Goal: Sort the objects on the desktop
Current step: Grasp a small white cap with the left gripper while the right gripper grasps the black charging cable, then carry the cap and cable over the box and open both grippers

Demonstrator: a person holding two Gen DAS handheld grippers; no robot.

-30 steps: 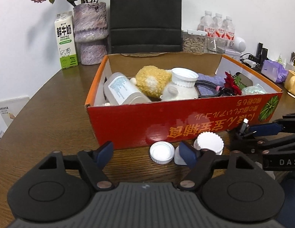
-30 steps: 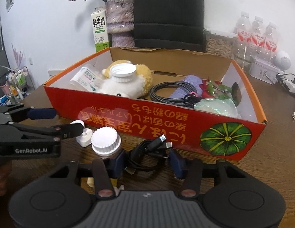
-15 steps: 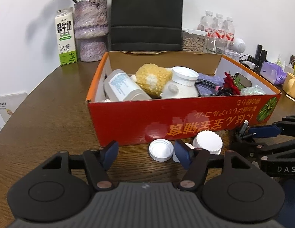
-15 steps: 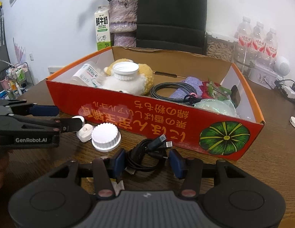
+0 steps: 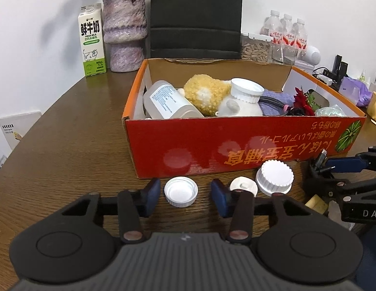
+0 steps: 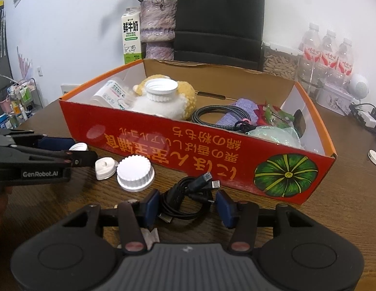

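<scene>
**Left fingers narrowing around a white cap in front of the red box**

At the lower centre of the left wrist view, the left gripper [image 5: 185, 194] had just been closing, its blue-padded fingers [image 5: 152, 192] either side of a small white plastic screw cap [image 5: 180, 191] lying open side up on the brown wooden table [image 5: 66, 150]. A slim gap showed on both sides, so the pads seemingly were not yet pressing it. Just beyond stood the red cardboard box [image 5: 236, 145], holding a yellow plush toy [image 5: 207, 94] and a clear plastic bottle [image 5: 168, 103]. To the right lay a larger ribbed white lid [image 5: 274, 178].

In the right wrist view, the right gripper [image 6: 188, 205] sat partly open around a coiled black USB cable [image 6: 188, 194], fingers apart from it.
</scene>
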